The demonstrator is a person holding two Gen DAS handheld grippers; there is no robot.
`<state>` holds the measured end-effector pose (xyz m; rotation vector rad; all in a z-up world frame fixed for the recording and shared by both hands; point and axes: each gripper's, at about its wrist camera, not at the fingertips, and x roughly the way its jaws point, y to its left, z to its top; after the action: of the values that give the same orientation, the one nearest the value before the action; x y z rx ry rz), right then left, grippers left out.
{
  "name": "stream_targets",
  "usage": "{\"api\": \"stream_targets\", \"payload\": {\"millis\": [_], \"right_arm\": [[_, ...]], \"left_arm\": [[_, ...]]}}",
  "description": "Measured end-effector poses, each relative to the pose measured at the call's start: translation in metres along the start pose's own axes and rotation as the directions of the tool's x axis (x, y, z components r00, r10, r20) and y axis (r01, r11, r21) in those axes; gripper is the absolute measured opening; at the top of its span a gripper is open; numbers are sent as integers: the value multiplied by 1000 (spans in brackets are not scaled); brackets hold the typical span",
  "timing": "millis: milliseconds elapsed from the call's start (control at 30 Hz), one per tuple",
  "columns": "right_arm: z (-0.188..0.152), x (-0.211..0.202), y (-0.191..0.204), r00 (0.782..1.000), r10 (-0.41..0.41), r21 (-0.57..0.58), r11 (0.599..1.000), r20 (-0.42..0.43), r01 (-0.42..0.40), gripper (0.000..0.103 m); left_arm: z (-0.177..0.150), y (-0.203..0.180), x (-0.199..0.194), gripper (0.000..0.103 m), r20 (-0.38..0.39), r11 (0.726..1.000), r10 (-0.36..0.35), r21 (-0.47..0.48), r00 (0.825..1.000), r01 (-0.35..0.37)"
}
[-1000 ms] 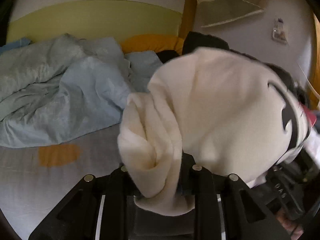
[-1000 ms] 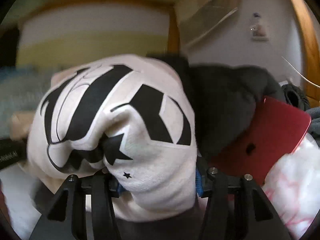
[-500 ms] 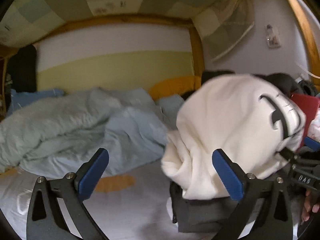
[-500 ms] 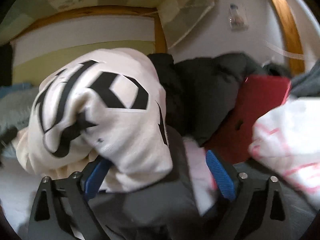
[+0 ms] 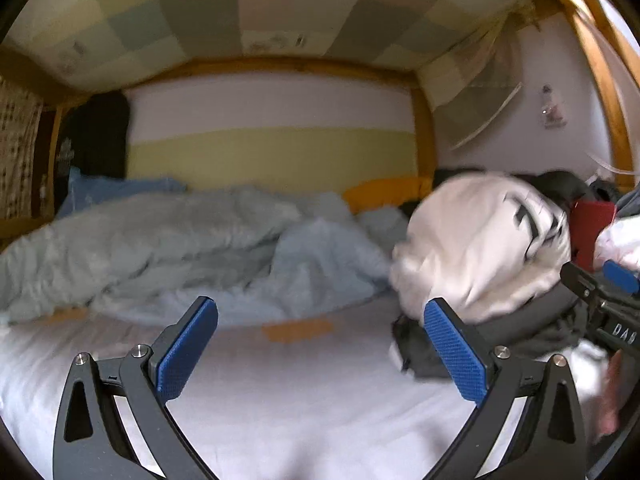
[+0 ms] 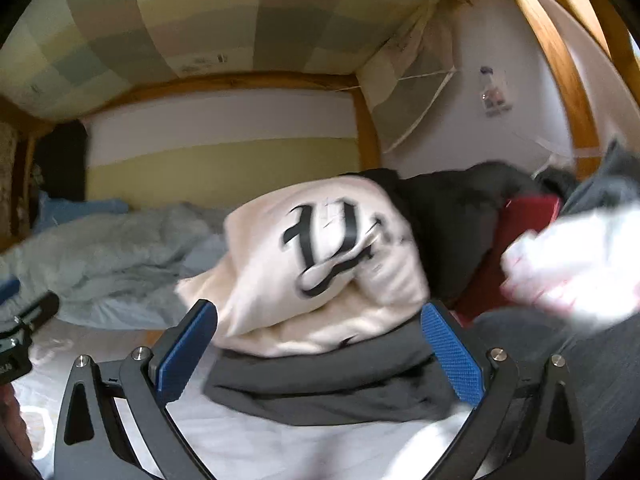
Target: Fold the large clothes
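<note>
Left gripper gapes empty over the white sheet, cream sweatshirt right.

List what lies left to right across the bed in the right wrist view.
Light blue duvet → cream sweatshirt with black lettering → black garment → red item → white and pink cloth.

The cream sweatshirt bears a large black blackletter print; it may be a single ornate letter, but it cannot be read with certainty. In the left wrist view, white letters "DAB" stand on the black body of the right claw, just right of the sweatshirt. A small wall label above the sweatshirt is too blurred to read.
</note>
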<state>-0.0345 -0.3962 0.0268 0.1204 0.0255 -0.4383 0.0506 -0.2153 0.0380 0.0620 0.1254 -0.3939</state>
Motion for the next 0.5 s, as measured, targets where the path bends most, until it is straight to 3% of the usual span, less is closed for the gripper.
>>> {"api": "stream_targets", "payload": {"millis": [33,100,167,267,500], "right_arm": [[-10,4,4,1000,3,-12,1000,-8,-4,103],[-22,25,10,991,62,-54,996,-119,-69,103],[-21,24,7,992,70,-32,997,-109,-74,103],[-22,23,5,995,19,-29,999,-99,-22,103],[-25,31,23,987,29,-103,994,-157,-46,103]], "left_arm": [[-9,0,1,103,-24,1000,6,8,1000,-6],[-32,-4,-2,103,-19,999,20,33,1000,-19],[-32,-2,-1,103,-27,1000,23,16,999,-23],[-30,3,-2,103,40,995,90,-40,995,-89],[-34,15,2,103,25,991,90,-98,996,-87]]}}
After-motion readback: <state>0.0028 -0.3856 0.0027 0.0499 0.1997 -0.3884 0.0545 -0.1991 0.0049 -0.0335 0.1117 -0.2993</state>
